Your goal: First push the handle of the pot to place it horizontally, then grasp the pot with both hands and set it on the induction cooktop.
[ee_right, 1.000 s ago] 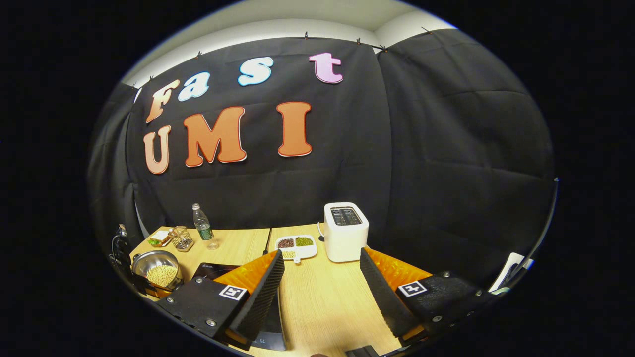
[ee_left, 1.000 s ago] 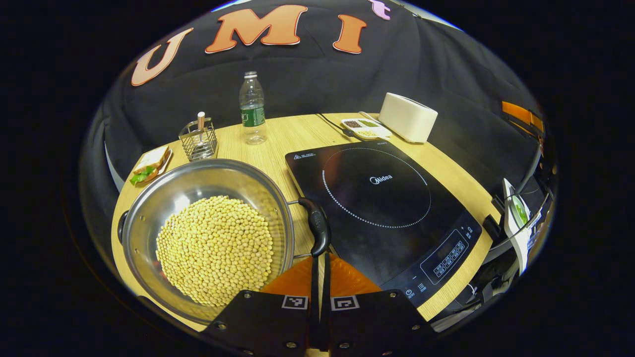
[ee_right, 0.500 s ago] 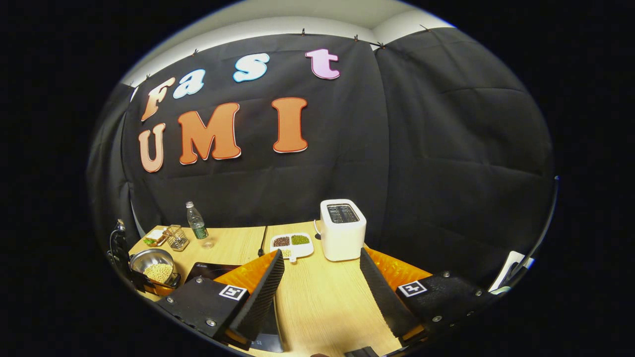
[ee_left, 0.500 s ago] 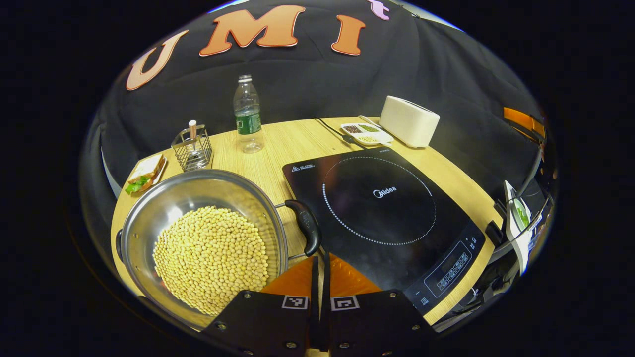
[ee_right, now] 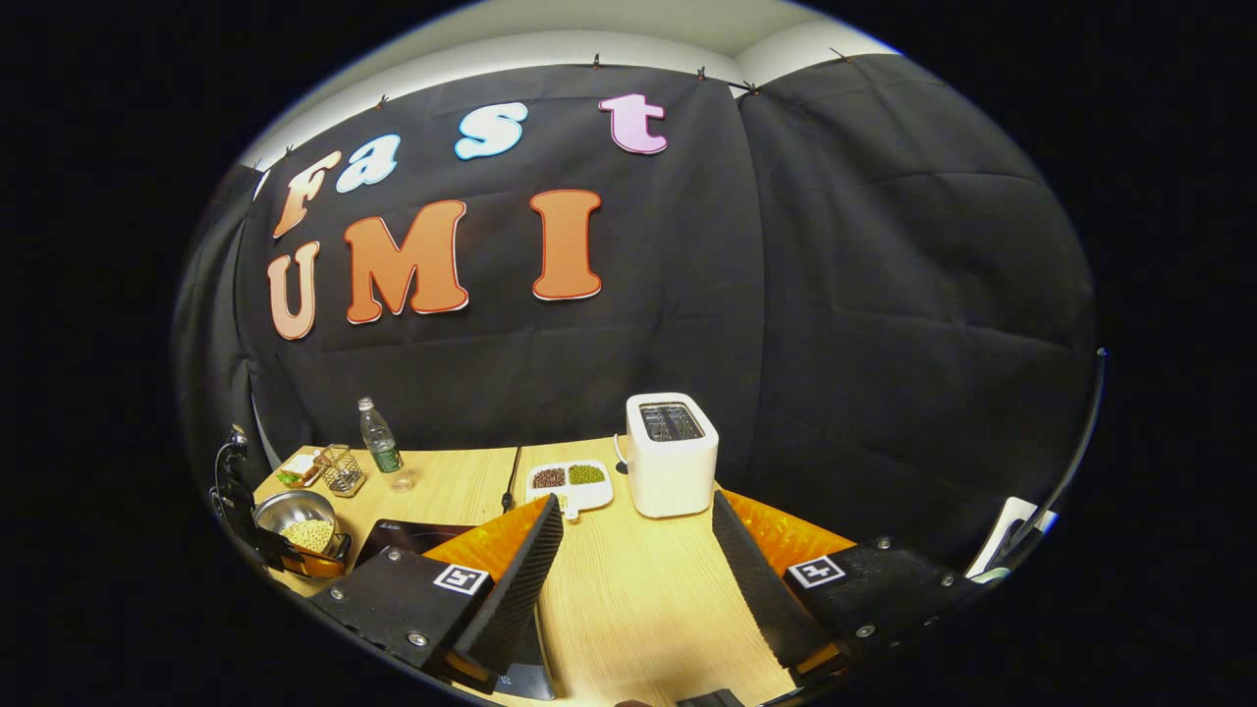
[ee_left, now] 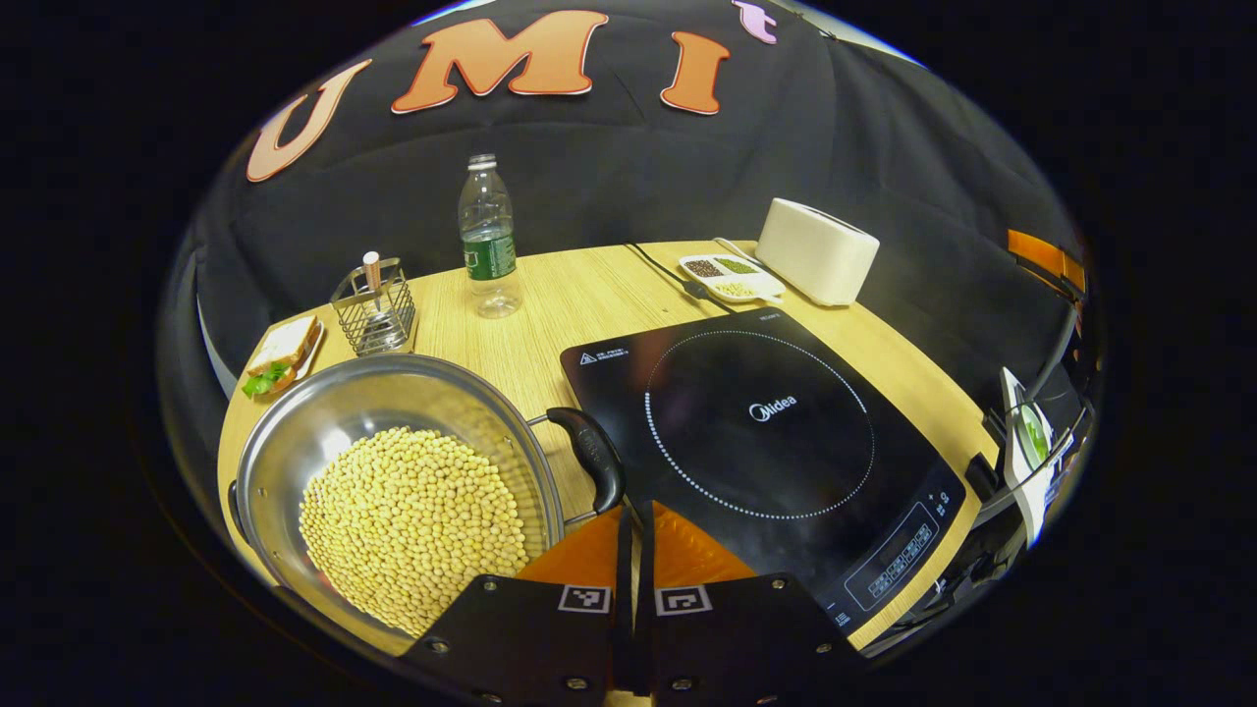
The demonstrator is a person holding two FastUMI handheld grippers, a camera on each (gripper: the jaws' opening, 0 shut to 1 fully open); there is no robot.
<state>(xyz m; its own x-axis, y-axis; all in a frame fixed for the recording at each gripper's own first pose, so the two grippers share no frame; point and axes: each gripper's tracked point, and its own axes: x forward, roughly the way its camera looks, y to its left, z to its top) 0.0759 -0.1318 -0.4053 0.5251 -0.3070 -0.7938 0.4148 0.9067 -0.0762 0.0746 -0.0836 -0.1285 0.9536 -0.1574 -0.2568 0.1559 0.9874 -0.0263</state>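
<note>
The left gripper (ee_left: 633,516) has its fingers pressed together, tips right at the near end of the pot's black handle (ee_left: 592,456). The pot (ee_left: 393,486), full of soybeans (ee_left: 412,520), sits on the table (ee_left: 579,295) just beside the cooktop (ee_left: 761,442). The right gripper (ee_right: 633,535) hangs spread wide above bare table, toaster (ee_right: 671,454) beyond it.

The pot (ee_left: 393,471) sits at the table's (ee_left: 579,285) near left corner, beans (ee_left: 412,520) in it, its handle (ee_left: 592,456) just beside the induction cooktop (ee_left: 756,432), which lies along the near edge to its right. Toward the far left corner stand a sandwich plate (ee_left: 283,347) and wire rack (ee_left: 375,306); a bottle (ee_left: 488,239) stands at the far edge. The divided dish (ee_left: 731,276) and toaster (ee_left: 815,251) stand side by side by the far right corner.
</note>
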